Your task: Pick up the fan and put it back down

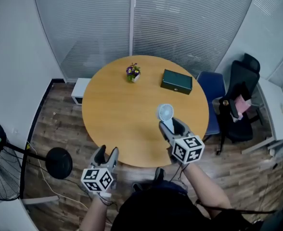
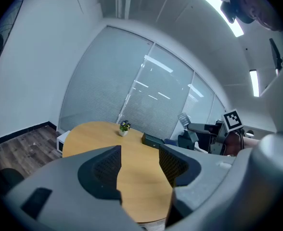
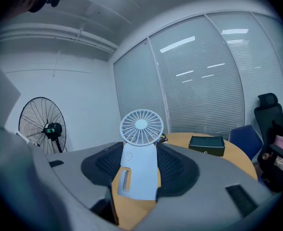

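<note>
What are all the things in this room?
table: 1, wooden brown, round, middle of the room
small fan: 1, white, held over the table
flower pot: 1, purple flowers, far side of table
box: 1, dark green, on table right of the flower pot
blue chair: 1, blue, right of table
office chair: 1, black, further right
big fan: 1, black, on the floor at left
cabinet: 1, white, on floor beyond table's left edge
left gripper: 1, grey, open and empty, near table edge
right gripper: 1, grey, shut on the small fan
</note>
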`<state>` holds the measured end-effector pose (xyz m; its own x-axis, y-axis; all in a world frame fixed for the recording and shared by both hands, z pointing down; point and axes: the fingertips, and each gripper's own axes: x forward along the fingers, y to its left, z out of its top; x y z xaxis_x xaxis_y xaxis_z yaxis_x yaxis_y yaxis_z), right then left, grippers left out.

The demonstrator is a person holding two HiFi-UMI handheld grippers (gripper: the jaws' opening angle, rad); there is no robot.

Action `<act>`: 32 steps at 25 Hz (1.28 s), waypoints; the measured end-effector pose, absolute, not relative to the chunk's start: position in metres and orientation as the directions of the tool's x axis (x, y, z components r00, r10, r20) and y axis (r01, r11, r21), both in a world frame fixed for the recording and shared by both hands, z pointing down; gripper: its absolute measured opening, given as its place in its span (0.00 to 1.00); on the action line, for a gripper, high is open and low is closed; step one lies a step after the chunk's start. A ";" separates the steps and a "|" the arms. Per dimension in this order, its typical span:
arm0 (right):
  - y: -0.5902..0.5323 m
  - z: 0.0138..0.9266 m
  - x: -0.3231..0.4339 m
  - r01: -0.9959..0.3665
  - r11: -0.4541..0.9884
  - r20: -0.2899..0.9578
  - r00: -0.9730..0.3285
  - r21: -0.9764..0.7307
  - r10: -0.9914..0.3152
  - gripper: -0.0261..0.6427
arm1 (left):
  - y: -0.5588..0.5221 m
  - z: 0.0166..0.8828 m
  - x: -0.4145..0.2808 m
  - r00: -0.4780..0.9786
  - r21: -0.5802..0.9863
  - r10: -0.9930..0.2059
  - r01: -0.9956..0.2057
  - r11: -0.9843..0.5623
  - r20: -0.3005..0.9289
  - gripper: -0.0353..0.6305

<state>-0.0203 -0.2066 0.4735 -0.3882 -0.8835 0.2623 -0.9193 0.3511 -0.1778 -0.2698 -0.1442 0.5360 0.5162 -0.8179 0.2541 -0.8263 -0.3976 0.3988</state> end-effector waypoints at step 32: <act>-0.285 0.464 0.211 -0.909 0.243 0.175 -0.315 -0.339 -0.933 0.37 | -0.215 0.537 -0.096 0.508 0.379 -0.802 -0.842 -0.384 0.316 0.41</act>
<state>0.2114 -0.2850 0.4641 -0.3146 -0.9329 0.1752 -0.9088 0.2427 -0.3392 -0.0957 -0.2155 0.5373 0.5079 -0.8015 0.3156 -0.8418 -0.3840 0.3794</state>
